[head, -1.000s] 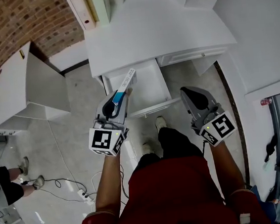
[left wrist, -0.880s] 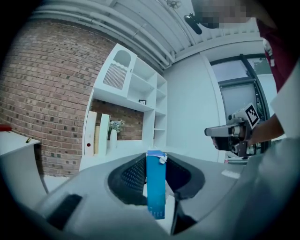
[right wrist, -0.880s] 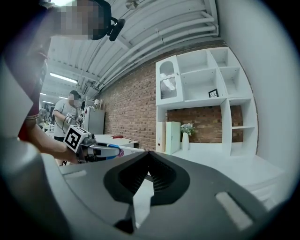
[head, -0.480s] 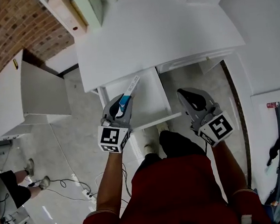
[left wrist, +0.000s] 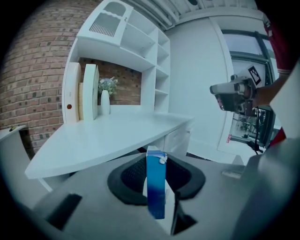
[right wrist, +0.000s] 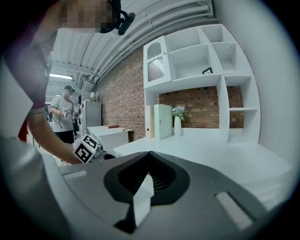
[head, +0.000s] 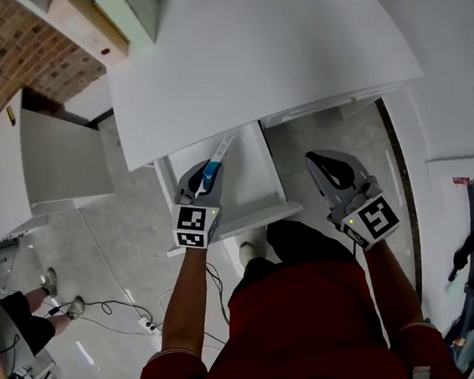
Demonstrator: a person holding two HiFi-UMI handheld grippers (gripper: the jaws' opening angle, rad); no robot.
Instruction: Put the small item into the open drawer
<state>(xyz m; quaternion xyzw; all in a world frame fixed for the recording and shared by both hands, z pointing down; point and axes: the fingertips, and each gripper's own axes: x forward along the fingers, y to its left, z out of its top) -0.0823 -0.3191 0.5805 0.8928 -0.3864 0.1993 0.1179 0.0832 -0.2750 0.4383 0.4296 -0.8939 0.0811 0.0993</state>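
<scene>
Head view, frame centre: your left gripper (head: 207, 173) clamps a slim blue-and-white carton (head: 219, 154) over the open drawer (head: 258, 186), long axis pointing upper right; its print is unreadable. Your right gripper (head: 325, 163) is closed, empty.

White desk (head: 272, 46), open drawer (head: 253, 178) below, boards (left wrist: 89, 91) and vase (left wrist: 105, 102) at back.

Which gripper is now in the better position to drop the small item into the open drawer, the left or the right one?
Left. The left gripper holds the blue and white box right above the open drawer. The right gripper is shut, empty, and beside the drawer's right side.
</scene>
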